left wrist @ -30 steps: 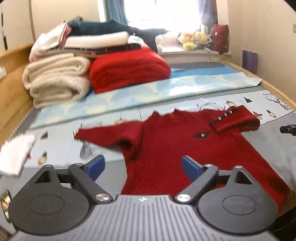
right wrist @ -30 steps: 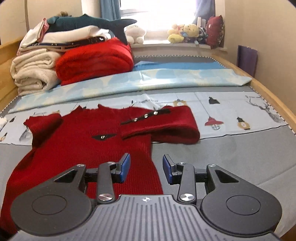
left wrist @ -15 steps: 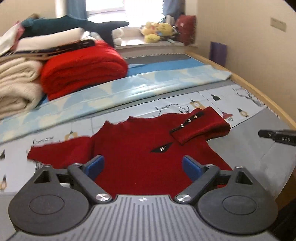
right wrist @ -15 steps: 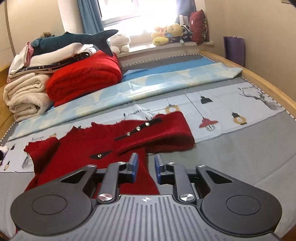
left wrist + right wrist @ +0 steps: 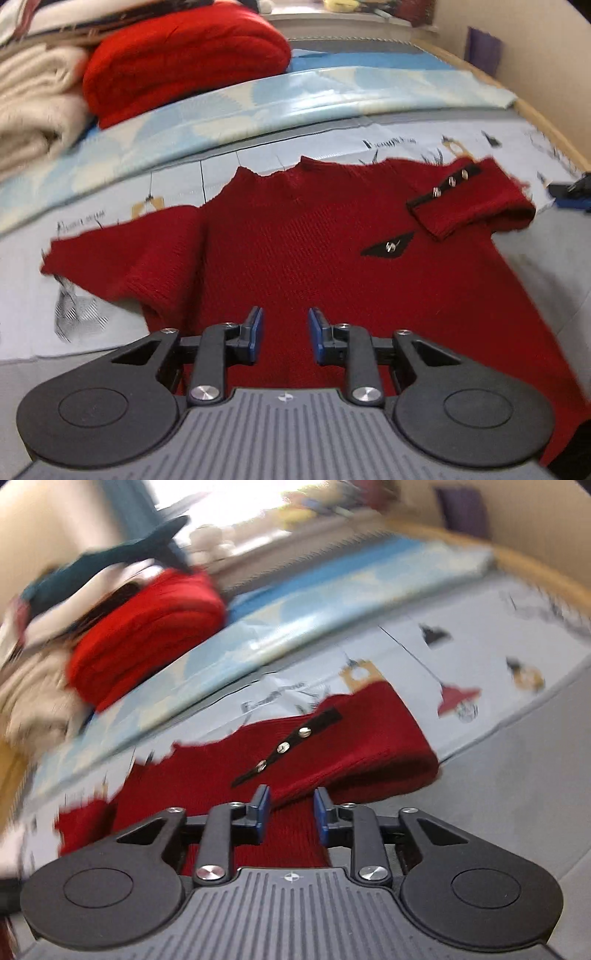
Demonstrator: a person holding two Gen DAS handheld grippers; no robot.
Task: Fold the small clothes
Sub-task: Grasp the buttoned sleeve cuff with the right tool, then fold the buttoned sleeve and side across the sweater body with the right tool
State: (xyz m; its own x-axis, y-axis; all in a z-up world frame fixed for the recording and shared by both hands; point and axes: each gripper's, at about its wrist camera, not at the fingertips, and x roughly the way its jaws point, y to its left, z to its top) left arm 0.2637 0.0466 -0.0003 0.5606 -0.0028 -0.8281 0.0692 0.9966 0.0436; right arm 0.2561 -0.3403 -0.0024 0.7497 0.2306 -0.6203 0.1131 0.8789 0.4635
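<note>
Dark red knit, a single small sweater [image 5: 314, 251] lies flat on the bed [image 5: 509, 280], collar toward the far side, spread over a printed sheet. The left wrist view takes in the whole garment: one sleeve [image 5: 122, 266] stretched out to the left, the other sleeve [image 5: 472, 206] folded back across the chest at right, with three metal buttons [image 5: 450, 181] on its black strip and a fourth on a black patch nearer. The right wrist view, heavily blurred, shows mainly the folded sleeve [image 5: 354, 753] with the same three buttons and only a scrap of the left sleeve. The left tool [image 5: 285, 336] hangs over the sweater's near middle, its two blue pads a small gap apart with nothing between them; the right tool [image 5: 291, 814] sits over the body just near of the folded sleeve, its pads likewise parted and empty. A bright red folded blanket [image 5: 184, 55] and cream blankets [image 5: 33, 107] are stacked far left in both views; only the right view catches the teal plush shark [image 5: 110, 565] on top.
</note>
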